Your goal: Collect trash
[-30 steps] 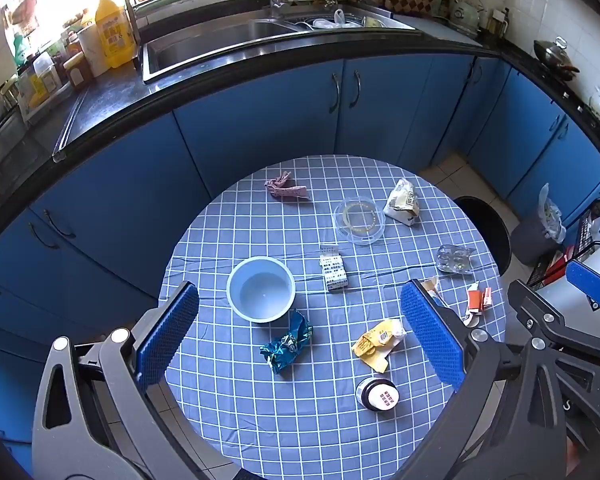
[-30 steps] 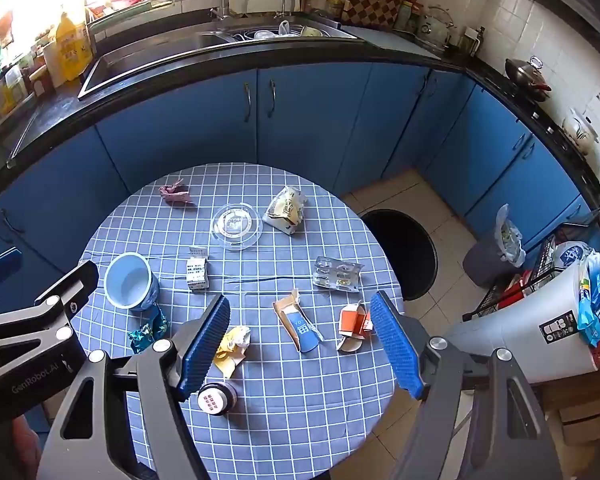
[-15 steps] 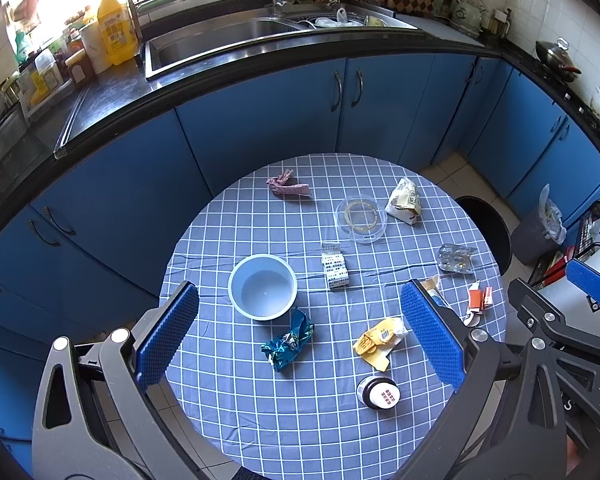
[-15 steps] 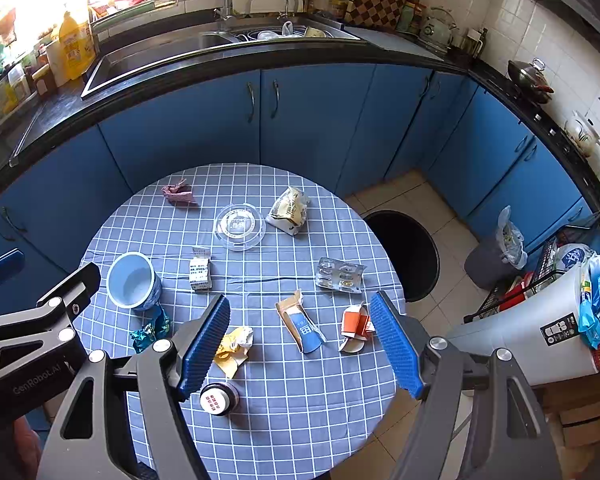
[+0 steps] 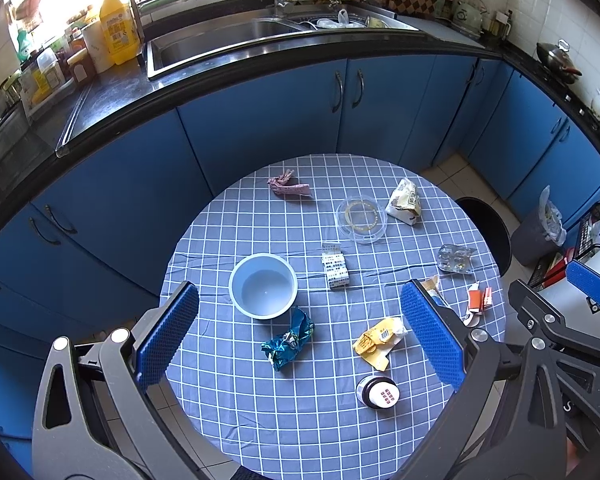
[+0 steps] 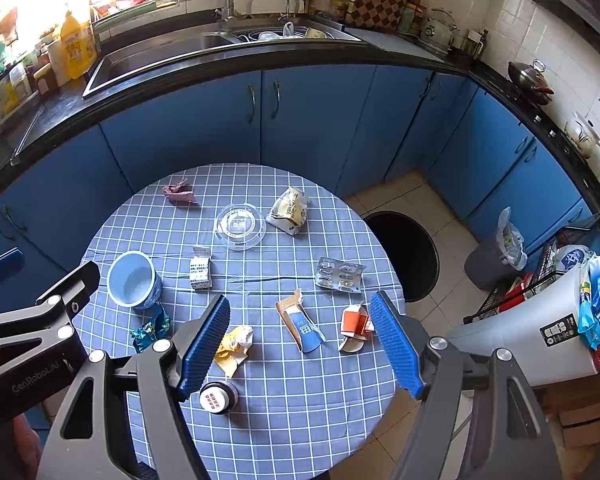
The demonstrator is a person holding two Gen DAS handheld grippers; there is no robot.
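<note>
Little has changed over the last second: both views have shifted only slightly, and every item on the table lies where it lay before. Left gripper (image 5: 300, 336) hangs released above the near side of the round table with the blue checked cloth (image 5: 236, 400), jaws wide apart and holding nothing. Right gripper (image 6: 300, 344) is likewise spread and empty, above the near right part of the table.

Between the left jaws, on the cloth, lie a crumpled teal foil wrapper (image 5: 288, 339) and a crumpled yellow paper wrapper (image 5: 378, 340). A small dark jar with a white printed lid (image 5: 377, 391) stands upright near the table's front edge. Just beyond the teal wrapper stands a pale blue round bowl (image 5: 264, 289); it appears to hold nothing. A small white printed carton (image 5: 334, 268) lies to the right of the bowl.

Between the right jaws lie a torn blue-and-tan cardboard packet (image 6: 300, 322) and a flattened orange-and-white carton (image 6: 354, 326). Farther out are a clear plastic blister tray (image 6: 339, 275), a clear round plastic lid (image 6: 240, 226), a crumpled cream snack bag (image 6: 290, 210) and a crumpled pink wrapper (image 6: 178, 193) at the far side.

On the floor to the right stands a grey bin lined with a plastic bag (image 6: 494, 258), well apart from the table.
</note>
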